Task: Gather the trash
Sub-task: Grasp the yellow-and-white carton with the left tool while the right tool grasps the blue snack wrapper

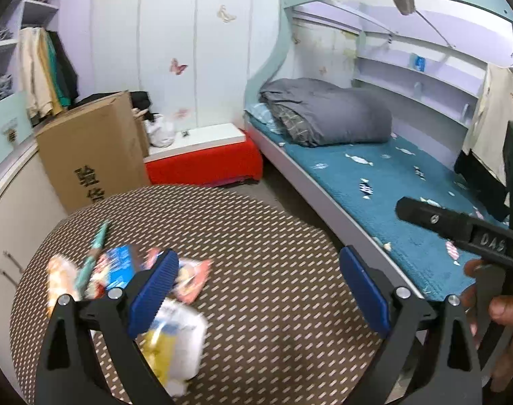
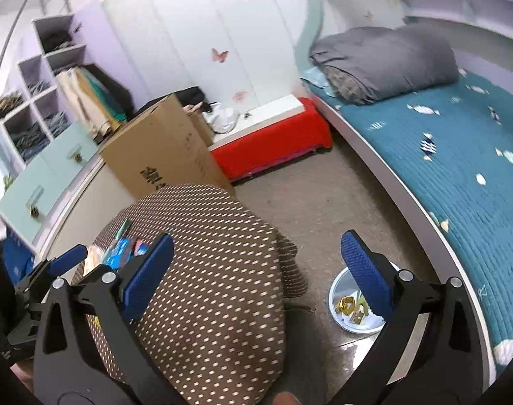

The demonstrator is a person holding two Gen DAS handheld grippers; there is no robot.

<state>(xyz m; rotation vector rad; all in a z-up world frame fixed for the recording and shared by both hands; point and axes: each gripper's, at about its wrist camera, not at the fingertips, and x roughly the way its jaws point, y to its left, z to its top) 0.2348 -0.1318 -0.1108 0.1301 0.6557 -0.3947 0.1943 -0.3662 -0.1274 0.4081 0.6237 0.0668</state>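
Both the left gripper and the right gripper have their fingers spread wide, holding nothing. Blurred snack wrappers lie at the lower left on the round dotted table. A trash bin with scraps sits on the floor at lower right, near the bed.

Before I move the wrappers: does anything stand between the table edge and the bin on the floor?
Nothing visible: bare floor separates the dotted brown round table from the white trash bin.

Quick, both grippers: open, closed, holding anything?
Left gripper: open, empty, over the wrappers on the table.
Right gripper: open, empty.
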